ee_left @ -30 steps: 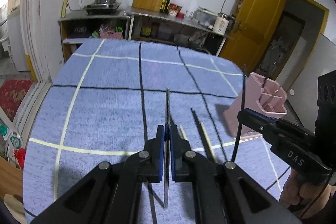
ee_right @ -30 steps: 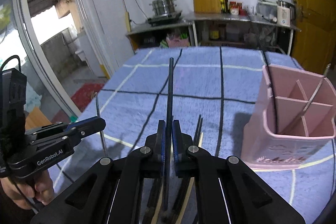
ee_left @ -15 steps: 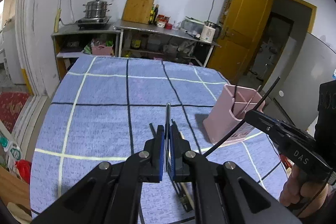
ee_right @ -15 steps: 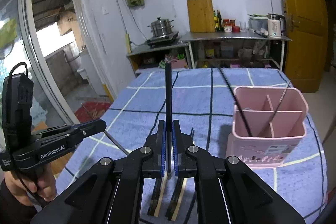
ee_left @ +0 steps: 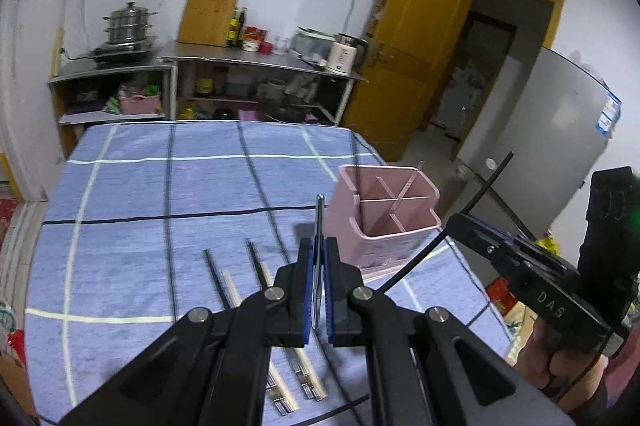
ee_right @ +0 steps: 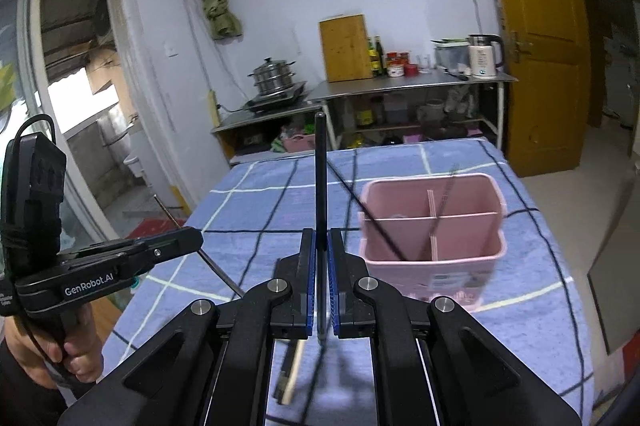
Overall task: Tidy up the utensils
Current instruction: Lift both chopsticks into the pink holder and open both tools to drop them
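Gripping a thin metal rod (ee_left: 319, 226), the left gripper (ee_left: 319, 290) is clamped tight; the right gripper (ee_right: 321, 282) is likewise closed on a black chopstick (ee_right: 320, 178). The pink caddy (ee_left: 384, 218) stands on the checked worktop (ee_left: 140, 194), just beyond both grippers and slightly right. It already holds thin utensils leaning in its compartments. Two chopstick pairs (ee_left: 256, 290) lie loose on the worktop, near left of the caddy, partly hidden under the left gripper. Shelving with a steamer pot (ee_right: 273, 76) lines the far wall. Since the earlier frame, both grippers have risen and the caddy sits more central in each view.
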Demonstrator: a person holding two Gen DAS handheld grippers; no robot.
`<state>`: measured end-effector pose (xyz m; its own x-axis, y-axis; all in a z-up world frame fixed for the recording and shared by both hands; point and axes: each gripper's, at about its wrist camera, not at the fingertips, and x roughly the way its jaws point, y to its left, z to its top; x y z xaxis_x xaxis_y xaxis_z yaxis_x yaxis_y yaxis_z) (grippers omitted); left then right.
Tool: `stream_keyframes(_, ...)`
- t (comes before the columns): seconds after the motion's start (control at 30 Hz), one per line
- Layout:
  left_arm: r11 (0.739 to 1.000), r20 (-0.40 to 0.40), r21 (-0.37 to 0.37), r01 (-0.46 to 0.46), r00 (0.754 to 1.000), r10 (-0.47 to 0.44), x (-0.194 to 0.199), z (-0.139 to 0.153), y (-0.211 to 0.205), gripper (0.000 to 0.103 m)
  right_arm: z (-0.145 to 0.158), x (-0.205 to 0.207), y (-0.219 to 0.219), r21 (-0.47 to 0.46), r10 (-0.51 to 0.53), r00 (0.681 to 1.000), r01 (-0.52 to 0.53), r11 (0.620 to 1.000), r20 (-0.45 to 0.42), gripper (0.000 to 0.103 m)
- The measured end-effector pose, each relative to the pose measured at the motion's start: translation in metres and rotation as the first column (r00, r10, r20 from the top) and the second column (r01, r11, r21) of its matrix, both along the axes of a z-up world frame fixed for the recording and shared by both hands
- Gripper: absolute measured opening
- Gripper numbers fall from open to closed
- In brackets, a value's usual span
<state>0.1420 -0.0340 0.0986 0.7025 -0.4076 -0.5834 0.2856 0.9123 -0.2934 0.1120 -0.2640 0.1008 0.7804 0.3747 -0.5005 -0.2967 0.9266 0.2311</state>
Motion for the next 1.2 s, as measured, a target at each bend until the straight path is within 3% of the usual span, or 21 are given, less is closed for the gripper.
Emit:
stream_keyframes(0.17, 0.999, 0.003, -0.023, 0.046, 0.999, -0.046, 0.017, 0.01, -0.021, 0.005, 0.015, 0.004, -0.025, 0.006, -0.051, 0.998, 0.051, 0.999, 0.029, 0.006)
stream_keyframes(0.57, 0.996, 0.107, -0.051, 0.076, 0.992, -0.07, 0.062, 0.062, -0.056, 0.005, 0.065, 0.033, -0.063, 0.035, -0.141, 0.98, 0.137, 0.99, 0.142, 0.006)
stream_keyframes(1.2, 0.995, -0.006, 0.004, 0.096, 0.995, -0.096, 0.097, -0.006, -0.078, 0.005, -0.013, 0.087, -0.059, 0.009, -0.127, 0.992, 0.128, 0.992, -0.021, 0.006)
